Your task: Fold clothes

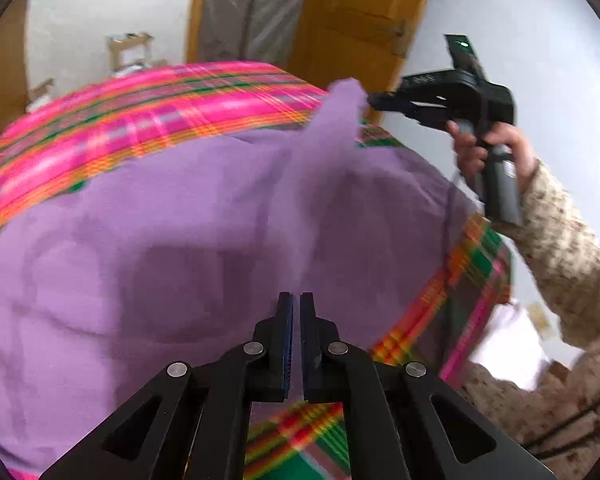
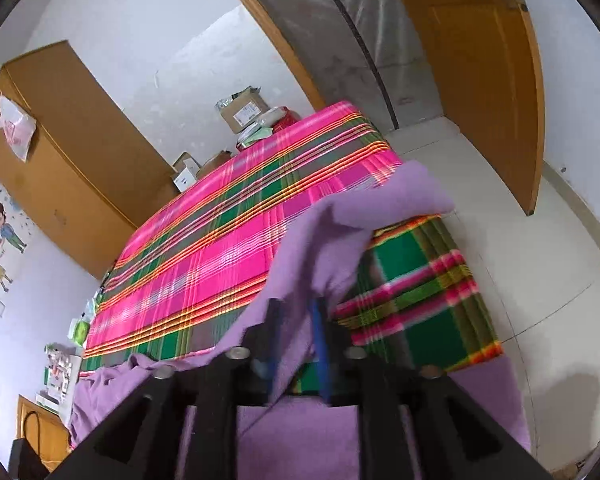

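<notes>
Spread wide across the bed: a plaid sheet (image 2: 228, 232) in pink, green and orange, hanging down over the near edge. Lying on top of it, covering most of the left wrist view, a purple garment (image 1: 188, 216), rumpled, with one corner pulled up into a peak toward the far right side. At that peak, seen from the left wrist view, the right gripper (image 1: 374, 101), gripped by a hand (image 1: 484, 148) in a speckled beige sleeve (image 1: 560, 248), its tips touching the raised purple corner. From the right wrist view, the same gripper (image 2: 296, 312) with fingers (image 2: 320, 344) parted about halfway, a fold of purple cloth draped between them and over the left one; blurred, so no telling whether the pads still press on the fabric. Lower down, the left gripper (image 1: 296, 304), fingers (image 1: 286, 344) drawn nearly together with only a thin slit between the blue pads, tips low over the purple cloth; nothing visibly caught in the slit. Behind the bed, a wooden wardrobe (image 2: 64, 152), cardboard boxes (image 2: 244, 110) and a brown door (image 2: 484, 56).
</notes>
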The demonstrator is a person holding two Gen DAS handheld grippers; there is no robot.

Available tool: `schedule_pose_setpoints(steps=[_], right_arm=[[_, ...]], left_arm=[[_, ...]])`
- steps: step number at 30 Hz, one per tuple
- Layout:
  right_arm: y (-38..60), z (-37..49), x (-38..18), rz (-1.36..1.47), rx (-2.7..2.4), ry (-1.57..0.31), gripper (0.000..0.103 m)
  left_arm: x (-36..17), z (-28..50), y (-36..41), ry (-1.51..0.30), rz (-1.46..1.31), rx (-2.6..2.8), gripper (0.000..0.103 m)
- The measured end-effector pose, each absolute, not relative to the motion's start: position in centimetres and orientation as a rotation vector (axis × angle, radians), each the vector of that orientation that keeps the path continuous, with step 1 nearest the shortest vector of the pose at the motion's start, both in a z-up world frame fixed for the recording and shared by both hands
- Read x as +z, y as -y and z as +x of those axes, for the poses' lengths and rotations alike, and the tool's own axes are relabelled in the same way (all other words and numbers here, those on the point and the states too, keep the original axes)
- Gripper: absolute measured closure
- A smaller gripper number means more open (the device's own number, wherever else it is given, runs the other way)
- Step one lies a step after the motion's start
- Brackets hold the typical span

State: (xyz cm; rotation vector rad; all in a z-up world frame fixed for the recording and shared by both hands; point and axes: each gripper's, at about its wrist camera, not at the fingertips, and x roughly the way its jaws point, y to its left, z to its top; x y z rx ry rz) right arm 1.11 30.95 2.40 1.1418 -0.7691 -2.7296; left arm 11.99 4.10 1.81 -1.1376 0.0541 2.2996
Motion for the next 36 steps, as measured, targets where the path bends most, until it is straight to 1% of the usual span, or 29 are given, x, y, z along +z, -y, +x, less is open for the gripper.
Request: schedule_pose_setpoints(steps=[1, 4, 5, 8, 10, 11, 15, 17, 18, 19, 21, 24, 30, 35, 36], right_arm=[[-30.8, 0.6, 2.3, 1.147, -2.720, 0.767, 0.069], [-30.4, -0.8, 2.2, 1.156, -2.711, 0.778, 0.067], [-30.3, -1.2, 2.2, 1.161, -2.710, 0.780, 0.065], [-30.2, -2.3, 1.7, 1.192, -2.695, 0.780, 0.066], [-30.2, -2.4, 1.7, 1.185, -2.723, 0.773, 0.085], [-30.3, -2.3, 1.8, 1.178, -2.739, 0.770, 0.098], [-30.9, -1.0, 2.4, 1.137, -2.748, 0.799, 0.098], [-31.2, -0.1, 2.9, 1.110, -2.759, 0.803, 0.098], [-31.5, 0.6, 3.1, 1.088, -2.762, 0.814, 0.098], [-31.7, 1.2, 3.4, 1.066, -2.766, 0.820, 0.098], [-32.4, 2.5, 3.6, 1.030, -2.775, 0.843, 0.098], [-33.7, 4.1, 3.0, 1.012, -2.766, 0.893, 0.098], [-35.1, 5.1, 1.0, 1.066, -2.761, 0.989, 0.098], [-34.8, 6.0, 2.0, 1.032, -2.807, 0.972, 0.098], [-34.5, 6.1, 2.4, 1.018, -2.814, 0.957, 0.098]], left_arm=[[1.8, 11.8, -4.0, -0.050, -1.142, 2.318, 0.090], [1.7, 11.7, -4.1, -0.065, -1.158, 2.332, 0.079], [1.7, 11.8, -4.2, -0.081, -1.157, 2.343, 0.078], [1.6, 11.8, -4.3, -0.104, -1.160, 2.359, 0.078], [1.3, 11.6, -4.0, -0.094, -1.176, 2.358, 0.078], [1.2, 11.5, -3.9, -0.091, -1.183, 2.356, 0.078], [0.8, 11.3, -4.1, -0.087, -1.197, 2.339, 0.078], [0.6, 11.3, -4.3, -0.084, -1.199, 2.330, 0.078], [0.6, 11.2, -4.3, -0.081, -1.198, 2.328, 0.081], [0.6, 11.1, -4.2, -0.076, -1.197, 2.329, 0.087], [0.8, 11.2, -4.1, -0.070, -1.185, 2.328, 0.096], [1.3, 11.7, -3.8, -0.058, -1.148, 2.323, 0.098], [2.2, 12.7, -3.2, -0.021, -1.106, 2.300, 0.100], [2.1, 12.8, -3.6, -0.046, -1.120, 2.319, 0.100], [2.0, 12.8, -3.7, -0.056, -1.125, 2.327, 0.098]])
